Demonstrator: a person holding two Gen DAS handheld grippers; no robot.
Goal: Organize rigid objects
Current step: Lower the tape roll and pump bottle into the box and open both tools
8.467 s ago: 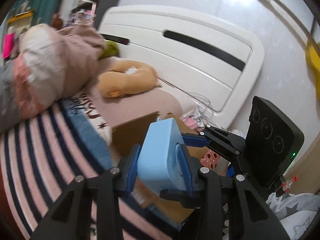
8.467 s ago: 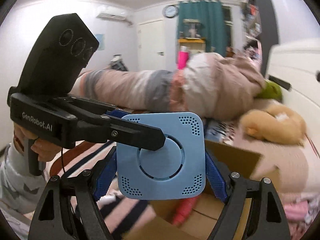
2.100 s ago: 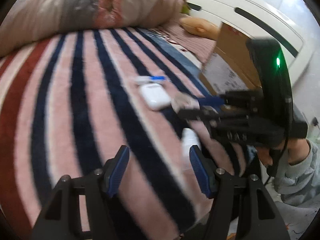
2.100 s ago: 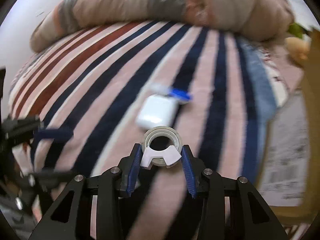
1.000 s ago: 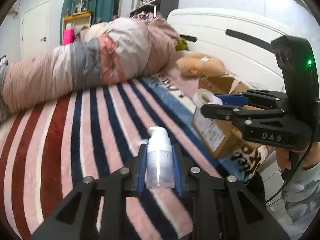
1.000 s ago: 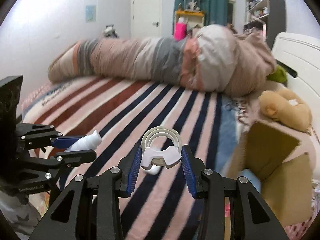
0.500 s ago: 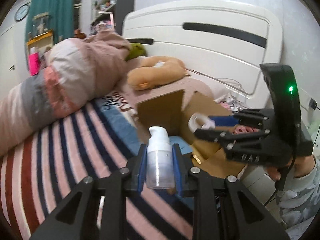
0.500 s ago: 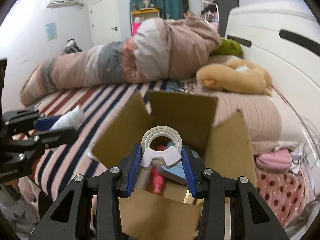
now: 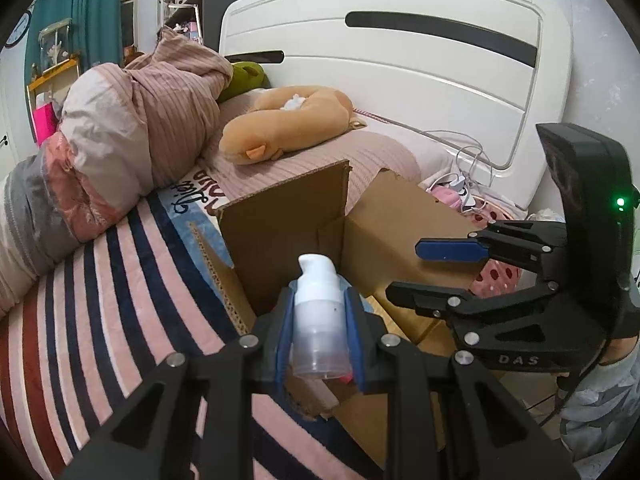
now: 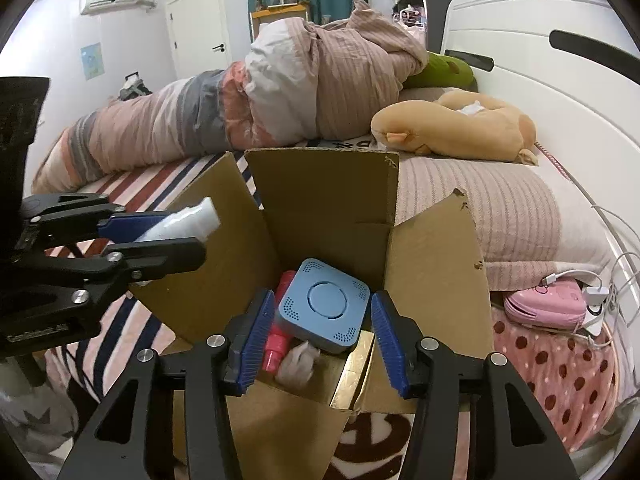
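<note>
My left gripper (image 9: pixel 319 334) is shut on a white pump bottle (image 9: pixel 319 320) and holds it upright at the near edge of the open cardboard box (image 9: pixel 288 236). It also shows at the left of the right wrist view (image 10: pixel 160 236) with the pump bottle (image 10: pixel 180 222). My right gripper (image 10: pixel 318 340) is open and empty above the box (image 10: pixel 320 196); it also shows in the left wrist view (image 9: pixel 436 272). Inside lie a blue square device (image 10: pixel 324 306), a red bottle (image 10: pixel 276 340) and a pale crumpled item (image 10: pixel 298 362). The tape ring is out of sight.
The box stands on a bed with a striped blanket (image 9: pixel 92 312). A rolled quilt (image 10: pixel 256 92), an orange plush pillow (image 10: pixel 456 128) and the white headboard (image 9: pixel 400 52) lie behind. A pink case and chargers (image 10: pixel 548 304) sit at the right.
The right gripper has opened over the box and the tape ring it held is gone from its fingers. The left gripper has carried the pump bottle closer to the box.
</note>
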